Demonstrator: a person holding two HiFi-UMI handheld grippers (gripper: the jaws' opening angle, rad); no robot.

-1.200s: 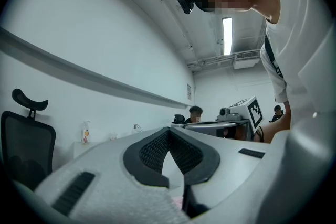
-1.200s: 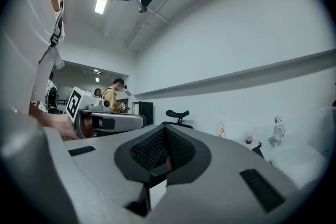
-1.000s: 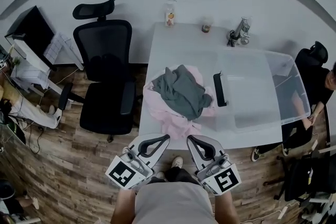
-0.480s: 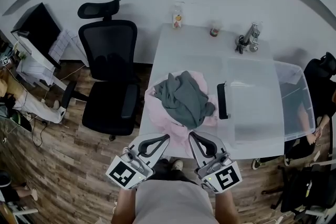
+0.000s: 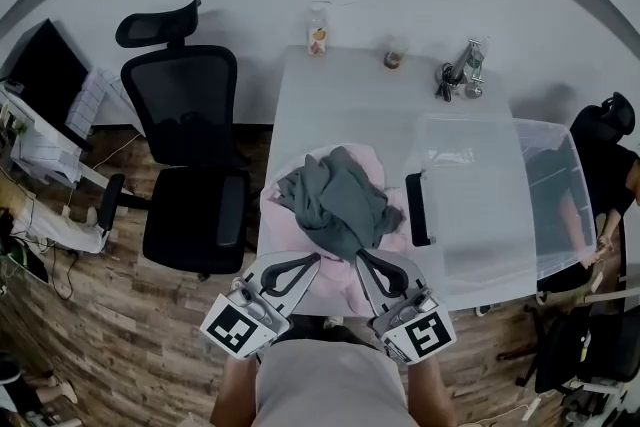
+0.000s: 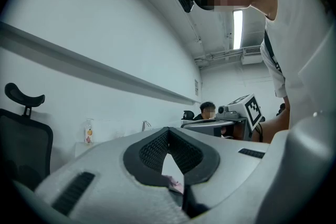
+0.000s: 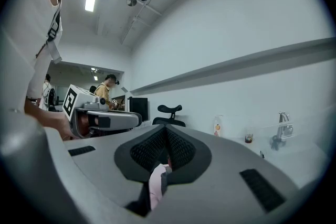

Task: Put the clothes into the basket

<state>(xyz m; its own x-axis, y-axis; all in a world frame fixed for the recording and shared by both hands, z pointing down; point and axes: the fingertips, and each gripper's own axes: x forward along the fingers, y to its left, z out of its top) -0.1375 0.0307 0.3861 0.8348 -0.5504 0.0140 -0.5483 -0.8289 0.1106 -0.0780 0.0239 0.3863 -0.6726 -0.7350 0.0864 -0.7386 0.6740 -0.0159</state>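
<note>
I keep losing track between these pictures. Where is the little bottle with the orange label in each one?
Head view: the bottle stands top centre, at the far edge of the white table.
Left gripper view: the bottle is low on the left side.
Right gripper view: the bottle is a little right of centre.
Shared landmark: the black chair headrest lies to the left of the bottle in all three views.

The person wears a pale short-sleeved top [image 5: 330, 385], at 6 o'clock in the head view. The left gripper [image 5: 312, 261] and right gripper [image 5: 362, 262] have rounded light grey shells and black ribbed jaws. Each carries a white cube [image 5: 237, 328] with black square markers.
</note>
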